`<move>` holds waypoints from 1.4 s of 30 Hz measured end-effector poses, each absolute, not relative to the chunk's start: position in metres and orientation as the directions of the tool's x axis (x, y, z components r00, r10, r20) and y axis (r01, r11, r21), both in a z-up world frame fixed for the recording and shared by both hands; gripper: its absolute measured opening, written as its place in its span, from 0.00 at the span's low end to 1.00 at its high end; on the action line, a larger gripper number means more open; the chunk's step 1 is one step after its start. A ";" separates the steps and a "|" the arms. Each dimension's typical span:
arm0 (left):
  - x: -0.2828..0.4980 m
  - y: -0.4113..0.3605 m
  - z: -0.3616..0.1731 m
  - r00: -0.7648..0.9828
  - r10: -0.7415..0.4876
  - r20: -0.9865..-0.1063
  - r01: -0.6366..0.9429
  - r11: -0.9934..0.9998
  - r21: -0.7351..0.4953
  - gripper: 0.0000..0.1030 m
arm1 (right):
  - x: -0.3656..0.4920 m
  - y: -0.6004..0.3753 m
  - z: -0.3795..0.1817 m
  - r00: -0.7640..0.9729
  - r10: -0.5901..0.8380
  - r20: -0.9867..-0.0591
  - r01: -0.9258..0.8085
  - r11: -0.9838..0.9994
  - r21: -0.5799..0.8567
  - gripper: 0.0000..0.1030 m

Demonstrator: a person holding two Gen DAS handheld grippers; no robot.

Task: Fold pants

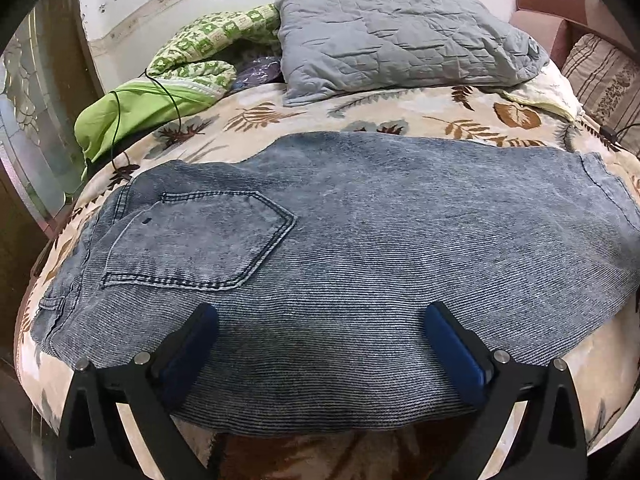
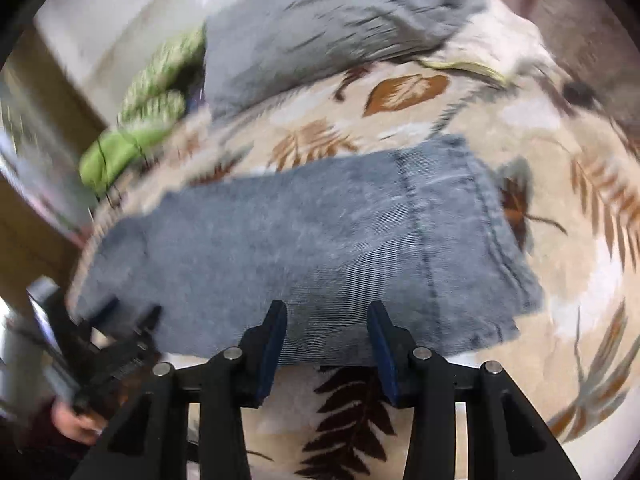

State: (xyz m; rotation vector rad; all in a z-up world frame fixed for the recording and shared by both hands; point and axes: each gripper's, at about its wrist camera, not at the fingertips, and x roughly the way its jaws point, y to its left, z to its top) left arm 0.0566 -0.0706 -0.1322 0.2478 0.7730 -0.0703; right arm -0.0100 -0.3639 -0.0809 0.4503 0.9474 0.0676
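The pants (image 1: 340, 248) are laid flat on the bed (image 1: 360, 116). The left gripper (image 1: 320, 320) is spread wide over their near edge, nothing clamped. The right gripper (image 2: 327, 316) is held part-open there, empty.

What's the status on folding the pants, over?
Left hand-held gripper wide open, empty. Right hand-held gripper open, empty. Blue-grey ribbed denim pants folded lengthwise, flat on leaf-print bedspread. Nothing in the way.

Far beyond your tongs you see a grey quilted pillow (image 1: 400, 36) on the leaf-print bedspread (image 1: 320, 114), with a green patterned blanket (image 1: 180, 64) left of it.
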 end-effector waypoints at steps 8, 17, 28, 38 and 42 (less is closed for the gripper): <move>0.037 -0.097 -0.105 0.771 -0.005 -0.637 0.252 0.921 0.298 0.99 | -0.049 -0.382 -0.071 0.696 0.244 -0.676 0.189 0.846 0.499 0.48; 0.005 -0.137 -0.065 0.803 -0.123 -0.583 0.336 0.902 0.272 0.99 | -0.066 -0.387 -0.066 0.735 0.219 -0.642 0.201 0.833 0.515 0.52; -0.005 -0.174 -0.052 0.777 -0.168 -0.607 0.394 0.882 0.260 0.99 | -0.068 -0.417 -0.075 0.747 0.224 -0.626 0.249 0.779 0.575 0.53; 0.000 -0.192 -0.065 0.724 -0.153 -0.672 0.423 0.869 0.258 0.99 | -0.076 -0.449 -0.090 0.755 0.246 -0.607 0.305 0.689 0.658 0.53; 0.014 -0.187 -0.084 0.669 -0.118 -0.734 0.413 0.880 0.235 0.99 | -0.081 -0.465 -0.096 0.766 0.242 -0.596 0.340 0.634 0.695 0.56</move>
